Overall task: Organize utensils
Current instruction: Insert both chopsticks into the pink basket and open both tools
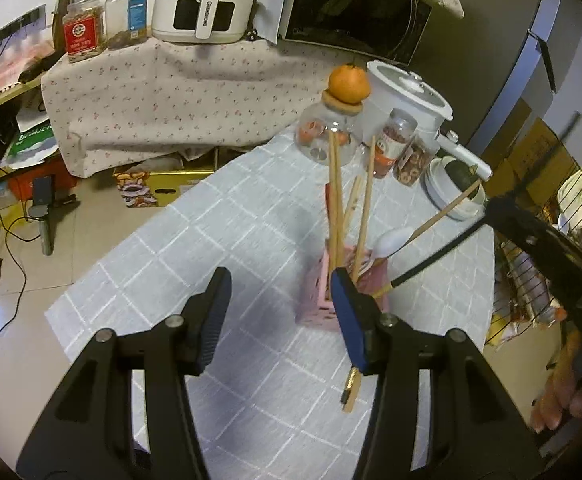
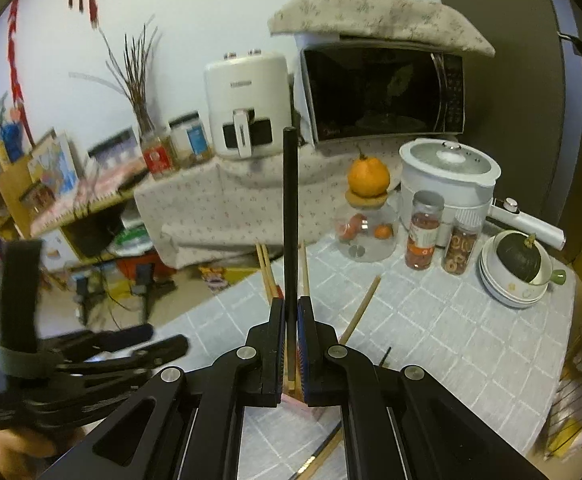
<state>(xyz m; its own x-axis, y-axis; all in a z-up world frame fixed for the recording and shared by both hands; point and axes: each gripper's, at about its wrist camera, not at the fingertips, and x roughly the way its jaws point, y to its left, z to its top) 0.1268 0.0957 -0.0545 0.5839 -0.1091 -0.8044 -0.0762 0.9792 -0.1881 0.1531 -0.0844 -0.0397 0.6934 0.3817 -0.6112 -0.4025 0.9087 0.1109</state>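
In the left wrist view, the left hand-held gripper (image 1: 279, 316) fills the lower middle of the frame with its jaws spread wide and nothing held between them. Just right of centre, a pink holder (image 1: 319, 300) stands on the grey checked surface (image 1: 211, 240), already carrying several wooden chopsticks (image 1: 336, 200) and a white spoon (image 1: 393, 240). At the right, a black chopstick (image 1: 439, 256) slants down toward the holder.

In the right wrist view, at lower centre, the right hand-held gripper (image 2: 291, 340) is closed tightly on that black chopstick (image 2: 291, 216), which is gripped near its lower end and rises upright to mid-frame.

The chopstick is judged light, stiff and smooth, so it is likely to pivot or slip in a loose pinch. A firm hold across the shaft, low enough to keep the tip steerable, is judged suitable. The holder looks light and may be tipped if the stick is pressed against its rim.
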